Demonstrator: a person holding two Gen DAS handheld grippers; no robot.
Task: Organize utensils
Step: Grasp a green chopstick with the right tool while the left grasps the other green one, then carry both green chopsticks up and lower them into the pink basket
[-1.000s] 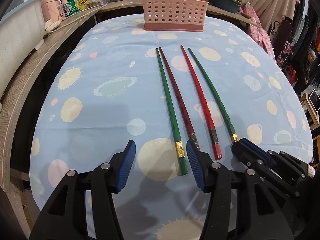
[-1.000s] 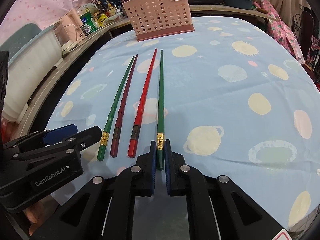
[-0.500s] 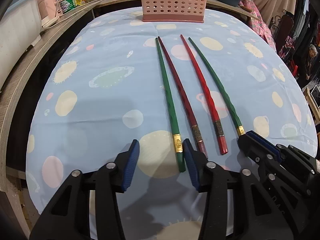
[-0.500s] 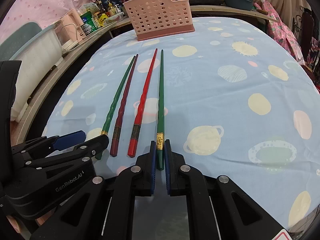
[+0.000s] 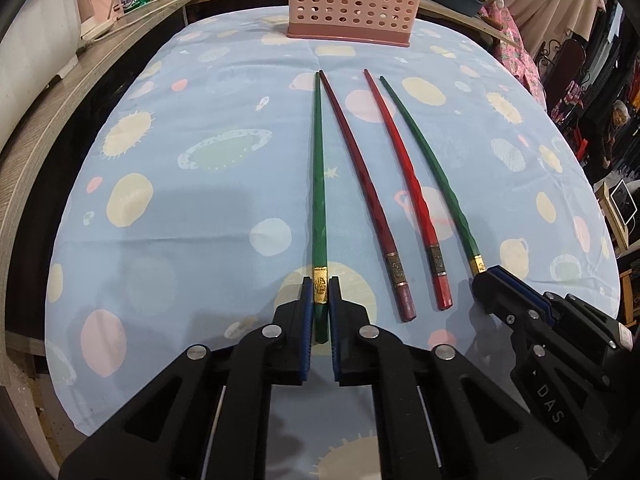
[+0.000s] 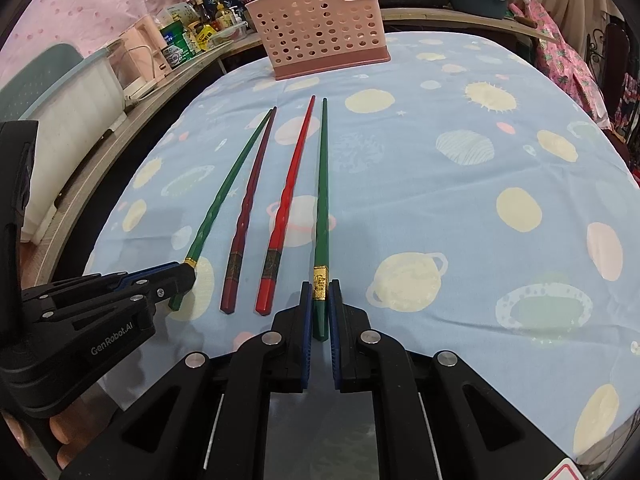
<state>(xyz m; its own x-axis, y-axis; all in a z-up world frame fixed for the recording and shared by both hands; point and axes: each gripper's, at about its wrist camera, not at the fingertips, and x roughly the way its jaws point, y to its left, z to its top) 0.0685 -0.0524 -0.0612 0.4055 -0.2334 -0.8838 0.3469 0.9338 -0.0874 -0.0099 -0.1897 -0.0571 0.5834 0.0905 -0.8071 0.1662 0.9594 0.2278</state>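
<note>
Several chopsticks lie side by side on the blue patterned tablecloth [image 5: 200, 208], tips toward a pink perforated utensil basket [image 5: 354, 2] at the far edge. My left gripper [image 5: 320, 286] is shut on the thick end of the left green chopstick [image 5: 319, 184], at its gold band. My right gripper [image 6: 320, 288] is shut on the right green chopstick [image 6: 321, 200], also at its gold band. Between them rest a dark red chopstick [image 5: 360, 176] and a bright red chopstick [image 5: 404, 176]. Both green chopsticks still lie along the cloth.
A wooden counter [image 5: 52, 120] runs along the left with a white tub [image 6: 76, 116], a pink kettle and bottles. Pots and a teal dish stand behind the basket [image 6: 320, 28]. Clothes and a chair [image 6: 616, 52] are at the right, past the table edge.
My left gripper's jaws went from wide apart to shut on the left green chopstick, shifting a little so it sits centred. The right gripper stayed shut on its green chopstick, unmoved.
</note>
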